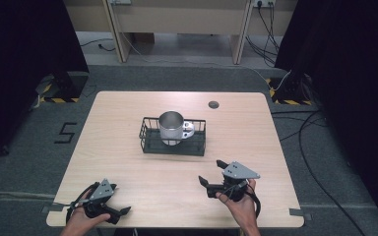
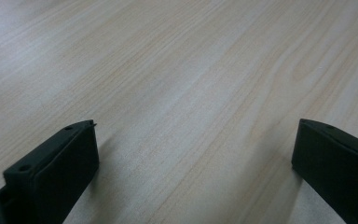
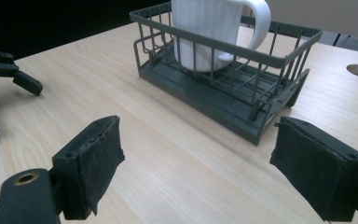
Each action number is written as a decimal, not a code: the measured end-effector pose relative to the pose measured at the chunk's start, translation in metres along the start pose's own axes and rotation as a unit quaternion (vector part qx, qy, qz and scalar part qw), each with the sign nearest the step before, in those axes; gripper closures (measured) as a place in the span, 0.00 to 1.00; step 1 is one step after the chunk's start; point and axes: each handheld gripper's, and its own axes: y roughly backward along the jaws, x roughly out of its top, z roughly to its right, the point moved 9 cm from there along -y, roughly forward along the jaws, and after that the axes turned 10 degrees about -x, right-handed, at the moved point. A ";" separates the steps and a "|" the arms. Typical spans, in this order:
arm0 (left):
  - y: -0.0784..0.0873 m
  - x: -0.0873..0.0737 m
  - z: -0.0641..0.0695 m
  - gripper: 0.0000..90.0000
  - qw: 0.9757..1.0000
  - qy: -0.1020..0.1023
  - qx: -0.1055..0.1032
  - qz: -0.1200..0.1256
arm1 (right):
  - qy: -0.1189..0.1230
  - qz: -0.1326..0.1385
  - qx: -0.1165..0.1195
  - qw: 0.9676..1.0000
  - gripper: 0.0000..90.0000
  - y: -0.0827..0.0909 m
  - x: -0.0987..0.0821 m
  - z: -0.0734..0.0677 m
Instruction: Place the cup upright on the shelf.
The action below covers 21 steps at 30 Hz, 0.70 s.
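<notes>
Resting near the front edge of the desk [image 1: 128, 105], the left gripper [image 1: 109, 212] and right gripper [image 1: 212, 173] both hold their fingers released, grasping nothing. The mug [image 1: 171, 127] stands in the wire basket [image 1: 150, 145] at mid-desk. Judged pre-approach; next, reach toward the basket.

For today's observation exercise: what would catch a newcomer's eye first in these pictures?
First, the white mug standing upright in the dark wire basket at the middle of the wooden table. Next, the two hand-held grippers near the table's near edge, the left gripper and the right gripper, both with fingers spread and holding nothing.
</notes>
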 end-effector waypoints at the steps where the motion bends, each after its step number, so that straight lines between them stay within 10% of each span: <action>1: 0.000 0.000 0.000 0.00 1.000 0.000 0.000 0.000 | 0.000 -0.001 0.000 1.000 0.17 0.000 -0.001 0.000; 21: 0.000 0.000 0.000 0.00 1.000 0.000 0.000 0.000 | -0.002 -0.037 0.002 0.999 0.17 0.005 -0.038 -0.003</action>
